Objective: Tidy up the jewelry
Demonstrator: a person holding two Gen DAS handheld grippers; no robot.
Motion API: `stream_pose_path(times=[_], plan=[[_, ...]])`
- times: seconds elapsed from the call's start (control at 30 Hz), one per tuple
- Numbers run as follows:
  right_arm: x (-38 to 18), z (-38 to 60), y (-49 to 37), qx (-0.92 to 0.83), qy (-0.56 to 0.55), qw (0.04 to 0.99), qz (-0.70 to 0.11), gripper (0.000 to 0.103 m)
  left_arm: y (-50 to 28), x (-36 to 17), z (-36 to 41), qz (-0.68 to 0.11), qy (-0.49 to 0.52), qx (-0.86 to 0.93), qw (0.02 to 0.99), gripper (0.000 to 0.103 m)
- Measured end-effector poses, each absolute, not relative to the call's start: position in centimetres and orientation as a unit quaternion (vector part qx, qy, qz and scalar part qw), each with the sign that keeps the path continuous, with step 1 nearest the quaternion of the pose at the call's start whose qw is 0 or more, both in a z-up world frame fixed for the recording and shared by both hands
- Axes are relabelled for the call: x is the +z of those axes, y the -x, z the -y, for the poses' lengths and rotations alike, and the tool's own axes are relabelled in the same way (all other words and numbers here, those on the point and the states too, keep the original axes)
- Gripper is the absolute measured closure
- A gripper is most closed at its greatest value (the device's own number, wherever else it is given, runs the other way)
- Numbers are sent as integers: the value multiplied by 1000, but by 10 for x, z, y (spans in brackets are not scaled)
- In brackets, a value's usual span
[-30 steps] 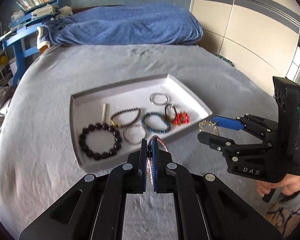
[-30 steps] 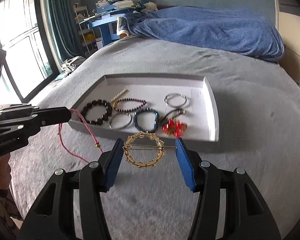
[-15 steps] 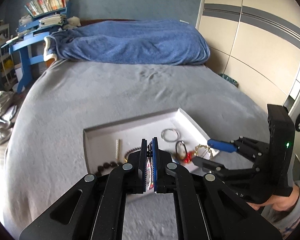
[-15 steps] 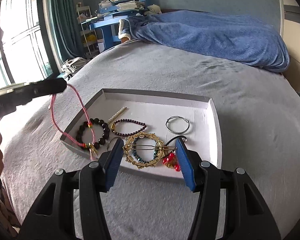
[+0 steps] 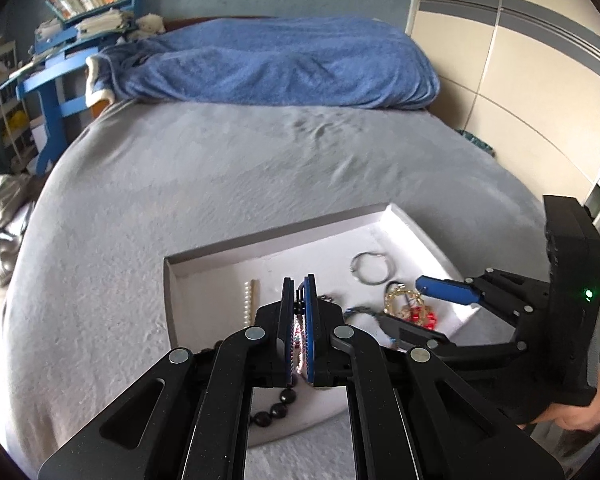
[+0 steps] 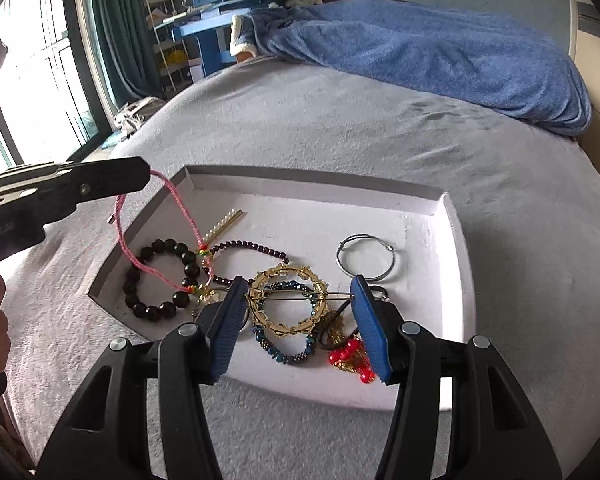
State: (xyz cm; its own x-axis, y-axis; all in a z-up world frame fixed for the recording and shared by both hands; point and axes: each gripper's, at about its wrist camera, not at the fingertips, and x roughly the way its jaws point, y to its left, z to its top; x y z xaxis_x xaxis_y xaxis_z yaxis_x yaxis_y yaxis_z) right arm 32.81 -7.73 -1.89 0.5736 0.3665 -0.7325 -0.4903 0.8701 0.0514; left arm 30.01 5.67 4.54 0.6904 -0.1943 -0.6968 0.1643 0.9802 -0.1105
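Note:
My left gripper (image 5: 299, 312) is shut on a pink cord bracelet (image 6: 180, 208), which hangs from its tip (image 6: 140, 174) over the left part of the white tray (image 6: 448, 248). My right gripper (image 6: 298, 300) is shut on a gold ring-shaped hair clip (image 6: 288, 300), held by its pin above the tray's front; it also shows in the left wrist view (image 5: 402, 300). In the tray lie a black bead bracelet (image 6: 160, 276), a dark red bead bracelet (image 6: 252, 250), a pearl bar clip (image 6: 224, 224), a silver hoop (image 6: 366, 258), a blue bead bracelet (image 6: 284, 344) and a red bead piece (image 6: 350, 356).
The tray (image 5: 204, 276) sits on a grey bedspread (image 6: 380, 140). A blue blanket (image 5: 284, 64) lies heaped at the far end of the bed. A blue desk with books (image 5: 60, 56) stands beyond at the left, and a wardrobe (image 5: 520, 60) at the right.
Both grippers have moved forward over the tray with their pieces. The pink bracelet now hangs over the tray's left part and the gold clip is above the blue bracelet.

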Motion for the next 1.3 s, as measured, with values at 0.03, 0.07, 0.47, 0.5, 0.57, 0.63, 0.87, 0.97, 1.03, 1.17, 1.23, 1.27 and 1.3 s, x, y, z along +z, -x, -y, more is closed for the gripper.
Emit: stream_pose_path(times=[0.03,0.07,0.47,0.5,0.57,0.63,0.87,0.97,1.03,1.17,1.23,1.27,1.3], plan=[[-23,75,-331,242,81,882,-397,50,-304,40,-59,-388,22,-93,917,97],[-26,73,-333,240,85,880,-401,50,-306,35,-60,-393,23,-89,915,97],[-41,73,-344,232,84,876,-415,37,-310,4,-79,-421,22,-34,906,38],[-40,74,-343,233,84,876,-413,35,-306,5,-80,-415,19,-30,909,33],[-36,77,-340,236,82,879,-407,34,-303,7,-78,-410,15,-25,912,26],[-32,79,-336,236,79,881,-403,31,-297,8,-77,-408,12,-23,913,22],[-20,100,-310,230,47,905,-355,18,-271,14,-80,-364,17,-5,931,11],[-17,110,-299,215,40,918,-330,12,-261,14,-78,-348,21,7,937,10],[-16,114,-294,208,41,922,-325,10,-251,13,-76,-334,25,11,942,10],[-12,126,-281,200,21,928,-312,8,-234,10,-71,-317,28,18,948,10],[-13,129,-275,199,13,931,-307,7,-227,6,-69,-309,30,28,950,9],[-13,131,-271,199,10,932,-303,7,-223,5,-68,-306,30,32,951,9],[-15,133,-265,201,7,933,-299,6,-218,1,-67,-301,28,42,952,9]])
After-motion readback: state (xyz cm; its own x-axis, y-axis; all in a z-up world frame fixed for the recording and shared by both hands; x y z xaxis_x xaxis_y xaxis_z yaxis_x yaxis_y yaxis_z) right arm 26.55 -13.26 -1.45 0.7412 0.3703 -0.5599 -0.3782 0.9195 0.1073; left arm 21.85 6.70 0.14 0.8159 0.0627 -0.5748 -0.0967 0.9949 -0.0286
